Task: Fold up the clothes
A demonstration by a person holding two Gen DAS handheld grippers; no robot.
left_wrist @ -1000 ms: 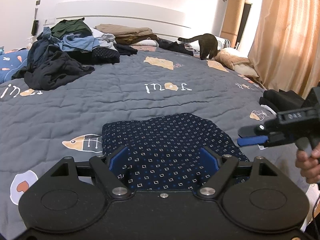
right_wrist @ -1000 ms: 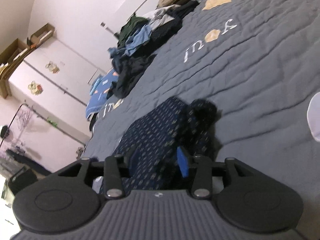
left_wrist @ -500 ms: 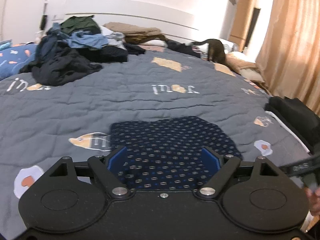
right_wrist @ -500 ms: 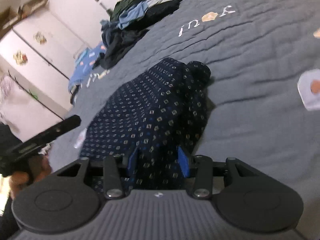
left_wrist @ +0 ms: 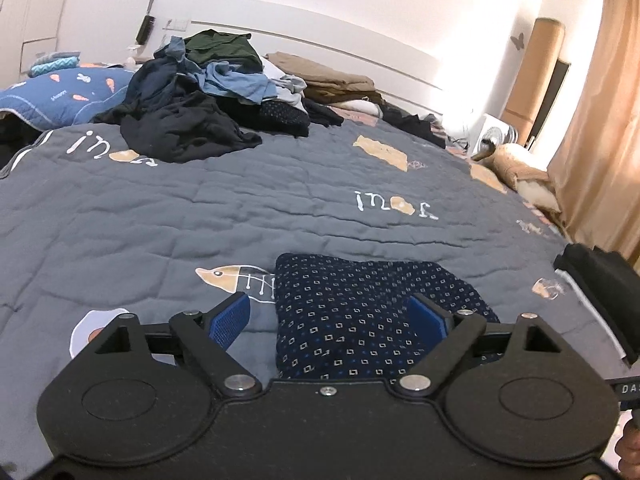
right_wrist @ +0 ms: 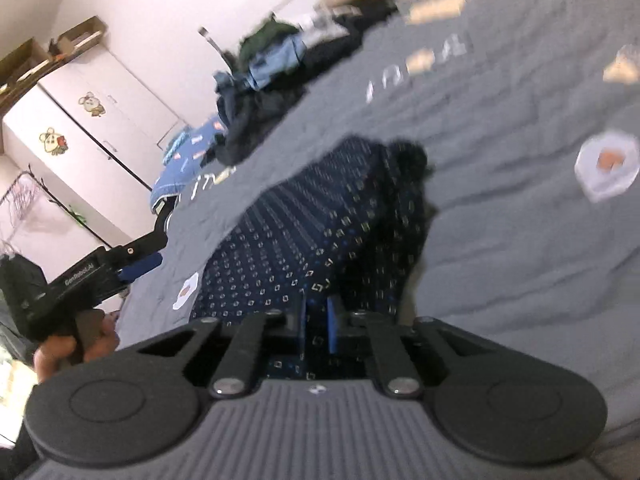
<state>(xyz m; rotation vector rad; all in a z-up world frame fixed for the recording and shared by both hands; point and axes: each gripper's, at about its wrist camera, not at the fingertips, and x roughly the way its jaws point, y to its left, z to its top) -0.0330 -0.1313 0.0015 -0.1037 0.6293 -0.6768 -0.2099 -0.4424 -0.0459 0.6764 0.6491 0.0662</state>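
Right hand-held gripper (right_wrist: 317, 322): blue pads closing, nearly pressed together, pinching a fold of the navy patterned garment (right_wrist: 320, 232) at its near edge.

Left hand-held gripper (left_wrist: 336, 316): jaws spread wide and opening; right pad above the garment's cloth, left pad over bare quilt; nothing pinched. Seen also from the right wrist, held in the person's hand (right_wrist: 72, 350) beside the bed.

Navy patterned garment (left_wrist: 360, 312): folded, lying on the grey quilt (left_wrist: 200, 216) near the bed's foot.

Pile of unfolded clothes (left_wrist: 208, 92): far end of bed, by the headboard (left_wrist: 320, 48).

Folded tan items (left_wrist: 324, 76): just beside the pile.

Curtain (left_wrist: 600, 120): at right.
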